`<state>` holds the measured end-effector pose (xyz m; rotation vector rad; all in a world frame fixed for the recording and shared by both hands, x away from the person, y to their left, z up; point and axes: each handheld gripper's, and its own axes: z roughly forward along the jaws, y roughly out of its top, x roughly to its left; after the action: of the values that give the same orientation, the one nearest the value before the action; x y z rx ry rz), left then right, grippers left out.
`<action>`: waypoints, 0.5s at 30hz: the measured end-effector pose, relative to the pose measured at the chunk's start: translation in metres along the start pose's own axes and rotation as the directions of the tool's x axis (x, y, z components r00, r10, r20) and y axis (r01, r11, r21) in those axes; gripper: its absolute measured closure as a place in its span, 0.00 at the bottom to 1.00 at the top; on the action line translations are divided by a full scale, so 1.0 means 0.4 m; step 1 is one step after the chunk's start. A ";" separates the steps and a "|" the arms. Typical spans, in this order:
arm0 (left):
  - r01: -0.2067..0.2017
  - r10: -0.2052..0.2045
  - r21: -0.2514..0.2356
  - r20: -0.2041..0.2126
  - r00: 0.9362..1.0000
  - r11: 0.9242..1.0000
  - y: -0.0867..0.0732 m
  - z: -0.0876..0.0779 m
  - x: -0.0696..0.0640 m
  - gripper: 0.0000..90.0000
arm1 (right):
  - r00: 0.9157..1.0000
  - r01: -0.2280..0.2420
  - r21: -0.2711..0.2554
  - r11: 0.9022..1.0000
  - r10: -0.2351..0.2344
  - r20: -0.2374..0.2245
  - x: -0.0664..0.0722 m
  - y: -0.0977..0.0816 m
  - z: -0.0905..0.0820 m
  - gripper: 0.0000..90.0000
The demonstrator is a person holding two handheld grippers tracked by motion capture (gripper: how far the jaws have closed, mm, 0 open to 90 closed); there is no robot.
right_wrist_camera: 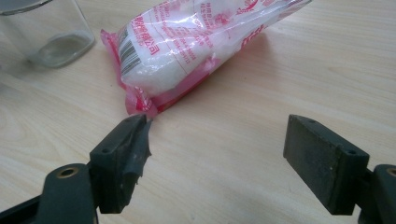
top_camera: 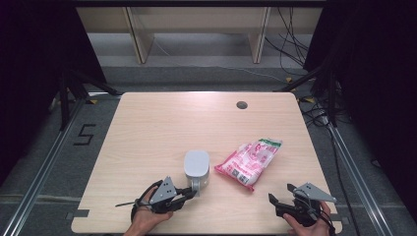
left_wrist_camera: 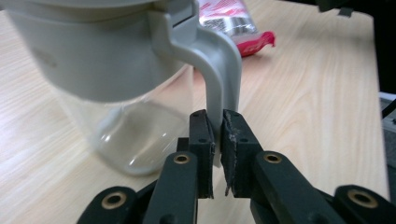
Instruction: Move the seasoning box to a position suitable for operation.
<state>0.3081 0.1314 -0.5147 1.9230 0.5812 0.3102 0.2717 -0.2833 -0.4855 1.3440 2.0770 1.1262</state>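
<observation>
My left hand-held gripper point(top_camera: 193, 192) is clamped on the handle point(left_wrist_camera: 219, 79) of the jug point(top_camera: 196, 167): in the left gripper view the two pads press the grey handle low down, one on each side, and the handle rises straight up between them to the jug's grey lid. The jug stands upright on the table point(top_camera: 162, 128), just ahead of that gripper, near the front edge and a little left of the middle. Its clear body looks empty, so it should lift lightly, though gripped so low on the handle it may want to swing.

My right hand-held gripper point(top_camera: 281, 192) rests at the front right corner with its jaws wide apart and nothing between them. The bag point(top_camera: 250, 162) lies ahead of it and to its left, just right of the jug but apart from it. Its long axis runs slantwise, from the near-left end up to the far-right end, and the sealed pink corner point(right_wrist_camera: 140, 105) at the near end lies just beyond my one jaw tip in the right gripper view. That hand is plainly the nearer one for the bag; I judge a short push forward and left would put the jaws across that end.

The table is pale wood with a cable hole point(top_camera: 241, 104) near the far edge. Around it are dark curtains, floor rails, loose cables, and wooden furniture legs behind.
</observation>
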 end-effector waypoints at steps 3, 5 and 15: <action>0.003 -0.003 0.004 -0.018 1.000 1.000 -0.004 -0.012 0.016 0.91 | 1.000 0.003 0.000 1.000 -0.003 0.007 0.001 0.000 -0.003 0.26; 0.016 -0.016 -0.001 -0.061 0.998 1.000 -0.014 -0.030 0.039 0.91 | 1.000 0.017 -0.004 1.000 -0.017 0.009 0.000 0.001 -0.002 0.26; 0.053 -0.056 -0.044 -0.074 0.996 0.998 0.005 -0.043 0.007 0.57 | 1.000 0.005 -0.004 1.000 -0.005 0.012 0.002 0.000 0.001 0.26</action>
<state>0.3029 0.1458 -0.5057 1.8586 0.6704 0.3580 0.2718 -0.2825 -0.4855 1.3401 2.0668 1.1169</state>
